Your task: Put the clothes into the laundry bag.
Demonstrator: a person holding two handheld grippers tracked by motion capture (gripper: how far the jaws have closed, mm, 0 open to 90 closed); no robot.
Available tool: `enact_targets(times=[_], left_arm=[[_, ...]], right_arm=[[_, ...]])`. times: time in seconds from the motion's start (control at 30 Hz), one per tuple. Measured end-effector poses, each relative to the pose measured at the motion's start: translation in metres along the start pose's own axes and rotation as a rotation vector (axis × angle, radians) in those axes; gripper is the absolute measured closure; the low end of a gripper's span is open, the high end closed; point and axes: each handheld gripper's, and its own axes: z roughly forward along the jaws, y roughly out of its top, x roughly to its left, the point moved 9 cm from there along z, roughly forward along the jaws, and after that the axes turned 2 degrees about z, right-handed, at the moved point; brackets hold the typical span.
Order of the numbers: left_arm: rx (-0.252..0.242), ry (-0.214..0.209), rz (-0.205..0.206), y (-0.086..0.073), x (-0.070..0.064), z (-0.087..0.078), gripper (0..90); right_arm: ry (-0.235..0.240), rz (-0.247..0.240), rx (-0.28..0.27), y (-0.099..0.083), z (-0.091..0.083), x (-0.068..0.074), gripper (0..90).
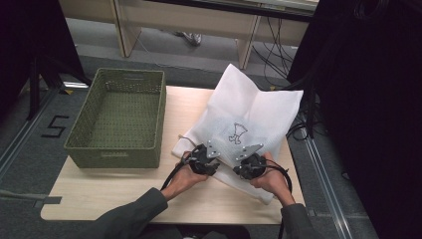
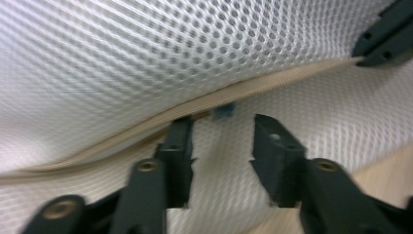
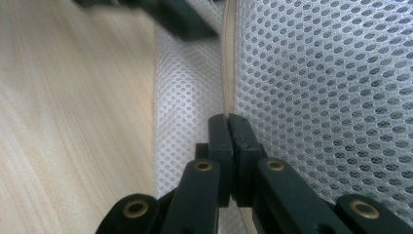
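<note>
A white mesh bag [image 1: 249, 107] with a small black drawing lies on the right half of the wooden table [image 1: 124, 194]. Both grippers sit side by side at its near edge. In the left gripper view, a beige zipper [image 2: 292, 80] runs diagonally across the mesh, with a small blue pull [image 2: 224, 111] on it. My left gripper [image 2: 221, 124] stands open right at that pull, its jaws on either side. My right gripper [image 3: 228, 119] is shut on the zipper tape [image 3: 228, 58]. From above, the left gripper [image 1: 206, 158] and right gripper [image 1: 249, 163] are a hand's width apart.
A green woven basket [image 1: 114, 149], with nothing in it, stands on the table's left half. Bare wood lies in front of it and along the near edge. Cables trail over the floor at the right of the table.
</note>
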Motion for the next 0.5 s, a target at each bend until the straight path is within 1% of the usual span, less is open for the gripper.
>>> enact_targets(times=[0.03, 0.07, 0.1, 0.13, 0.17, 0.2, 0.23, 0.27, 0.3, 0.33, 0.37, 0.4, 0.43, 0.47, 0.5], left_arm=[[-0.004, -0.005, -0.005, 0.000, 0.001, -0.002, 65.8], [-0.003, -0.018, 0.005, 0.000, 0.001, -0.001, 69.1], [0.012, -0.024, -0.014, -0.001, 0.000, 0.004, 71.8], [0.018, -0.036, -0.023, -0.002, -0.003, 0.011, 74.1], [0.029, -0.043, -0.018, -0.003, -0.005, 0.017, 75.4], [0.029, -0.042, -0.025, -0.002, -0.008, 0.025, 76.4], [0.022, -0.032, -0.024, 0.001, -0.007, 0.028, 78.3], [0.015, -0.022, -0.028, 0.004, -0.006, 0.032, 80.8], [0.009, -0.018, -0.041, 0.010, -0.004, 0.035, 82.0], [-0.003, -0.006, -0.062, 0.015, -0.002, 0.038, 82.8], [-0.020, 0.003, -0.065, 0.021, 0.000, 0.041, 82.9], [-0.027, 0.020, -0.047, 0.023, 0.000, 0.043, 82.8], [-0.024, 0.031, -0.020, 0.021, -0.003, 0.047, 82.7], [-0.024, 0.031, -0.020, 0.021, -0.003, 0.047, 81.5], [-0.007, 0.005, -0.007, 0.016, -0.007, 0.046, 79.5]], right_arm=[[-0.001, 0.001, 0.000, 0.000, 0.000, 0.000, 90.0], [0.002, 0.009, 0.006, 0.000, -0.001, 0.001, 90.0], [0.000, -0.001, -0.001, 0.000, -0.001, 0.000, 90.0], [-0.006, -0.006, -0.003, 0.001, -0.002, -0.001, 90.0], [-0.006, -0.008, -0.005, 0.001, -0.002, -0.001, 90.0], [-0.004, -0.005, -0.003, 0.001, -0.002, -0.001, 90.0], [-0.005, -0.006, -0.005, 0.001, -0.001, -0.001, 90.0], [0.004, -0.017, -0.008, 0.001, -0.001, -0.001, 90.0], [0.005, -0.018, -0.008, 0.001, -0.001, -0.001, 90.0], [0.005, 0.000, -0.006, 0.001, -0.001, 0.000, 90.0], [0.002, -0.008, -0.009, 0.001, -0.002, -0.001, 90.0], [0.000, -0.025, -0.021, 0.003, -0.002, -0.002, 89.9], [0.001, 0.005, -0.015, 0.002, -0.003, -0.001, 89.9], [0.001, 0.005, -0.015, 0.002, -0.003, -0.001, 89.9], [0.001, 0.006, -0.020, 0.002, -0.002, -0.003, 89.9]])
